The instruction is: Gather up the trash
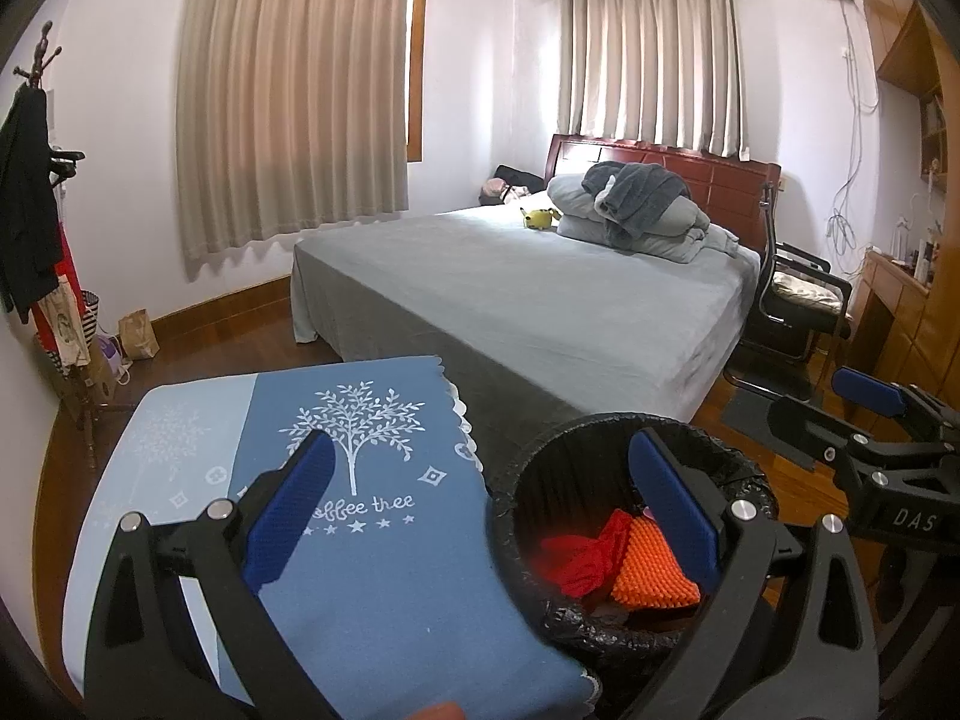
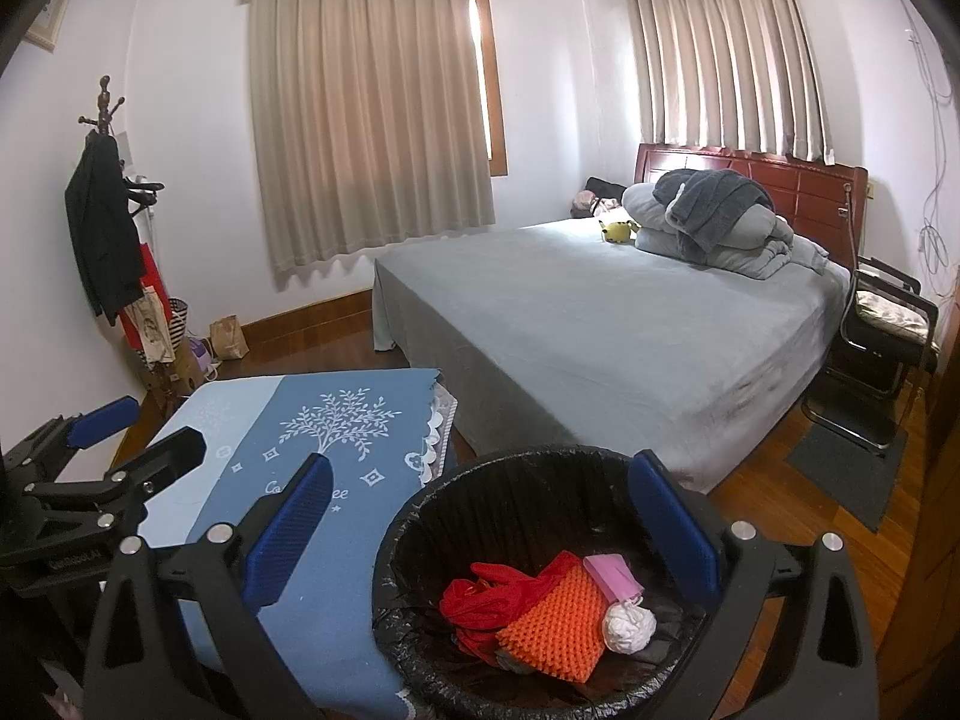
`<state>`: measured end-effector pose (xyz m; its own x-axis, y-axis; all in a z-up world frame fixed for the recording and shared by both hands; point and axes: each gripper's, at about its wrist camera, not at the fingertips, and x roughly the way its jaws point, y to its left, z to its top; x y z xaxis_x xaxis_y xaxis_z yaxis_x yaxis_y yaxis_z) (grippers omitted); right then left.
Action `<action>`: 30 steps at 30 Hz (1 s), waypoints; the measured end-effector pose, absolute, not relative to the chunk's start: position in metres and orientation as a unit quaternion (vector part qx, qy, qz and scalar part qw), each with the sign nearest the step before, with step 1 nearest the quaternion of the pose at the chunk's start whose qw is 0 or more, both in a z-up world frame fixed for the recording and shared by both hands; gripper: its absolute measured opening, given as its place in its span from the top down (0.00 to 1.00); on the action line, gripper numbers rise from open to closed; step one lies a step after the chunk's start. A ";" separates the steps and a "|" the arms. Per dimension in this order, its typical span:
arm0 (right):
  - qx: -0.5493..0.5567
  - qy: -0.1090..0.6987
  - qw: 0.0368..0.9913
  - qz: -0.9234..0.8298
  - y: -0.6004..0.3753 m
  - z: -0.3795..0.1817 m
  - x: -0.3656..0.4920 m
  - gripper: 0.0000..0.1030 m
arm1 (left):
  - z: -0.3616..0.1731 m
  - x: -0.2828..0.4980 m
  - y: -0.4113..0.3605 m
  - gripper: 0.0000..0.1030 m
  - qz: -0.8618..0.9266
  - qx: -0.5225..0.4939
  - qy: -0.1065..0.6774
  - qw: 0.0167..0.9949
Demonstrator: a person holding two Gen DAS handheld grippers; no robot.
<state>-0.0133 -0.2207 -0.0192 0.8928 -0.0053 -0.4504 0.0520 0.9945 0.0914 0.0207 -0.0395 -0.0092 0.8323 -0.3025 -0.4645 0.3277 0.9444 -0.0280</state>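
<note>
Taking the black-lined trash bin (image 2: 528, 546) as the landmark: far to its left a coat rack (image 2: 108, 138) hung with dark clothes stands by the wall, and a paper bag (image 2: 228, 337) sits on the floor behind it. Just left of the bin, touching or nearly touching its rim, is a table covered with a blue cloth (image 2: 312, 456) printed with a white tree. The left gripper (image 1: 480, 498) hangs over the cloth and the bin's left rim, fingers spread wide and holding nothing. Inside the bin lie a red crumpled piece (image 2: 480, 597), an orange textured piece (image 2: 555, 624), a pink scrap (image 2: 612, 579) and a white wad (image 2: 629, 627). The right gripper (image 2: 480, 516) is above the bin, its fingers also wide apart and empty. Behind the bin stretches a bed (image 2: 600, 336) with grey bedding, and right of that a chair (image 2: 882, 342).
</note>
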 end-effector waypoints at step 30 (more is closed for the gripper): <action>0.052 0.232 0.971 -0.014 -0.220 -0.019 -0.013 0.06 | -0.008 0.024 -0.034 0.07 -0.163 0.026 0.238 0.957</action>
<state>-0.0129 -0.2197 -0.0189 0.8919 -0.0030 -0.4522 0.0508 0.9943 0.0937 0.0240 -0.0341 -0.0079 0.8331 -0.2994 -0.4651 0.3246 0.9455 -0.0273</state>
